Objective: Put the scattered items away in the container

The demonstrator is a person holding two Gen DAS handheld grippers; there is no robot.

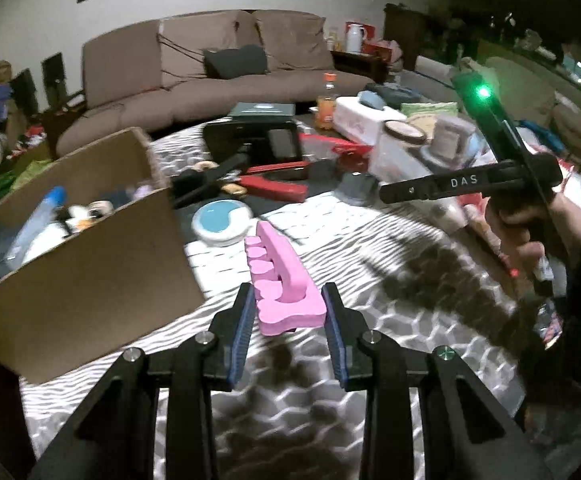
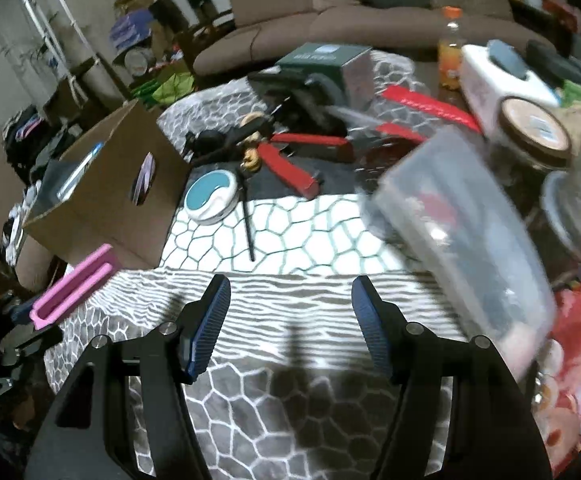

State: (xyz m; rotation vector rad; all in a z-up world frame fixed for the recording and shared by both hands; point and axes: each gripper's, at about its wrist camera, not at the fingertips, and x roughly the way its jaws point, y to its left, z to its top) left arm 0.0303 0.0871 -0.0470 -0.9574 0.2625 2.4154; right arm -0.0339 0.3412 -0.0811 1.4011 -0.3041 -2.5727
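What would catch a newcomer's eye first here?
The bright pink toe separator, gripped between the left gripper's fingers above the patterned cloth. Next the open cardboard box to its left, already holding items. The right gripper hangs open and empty, with a blurred clear tub at its right.

The left tongs (image 1: 289, 312) grip the pink foam (image 1: 280, 276) between their blue pads, held above the bed just right of the box (image 1: 90, 272). The right tongs (image 2: 290, 320) hang wide apart, empty, right of the box; a hand (image 1: 530, 228) grips their handle.
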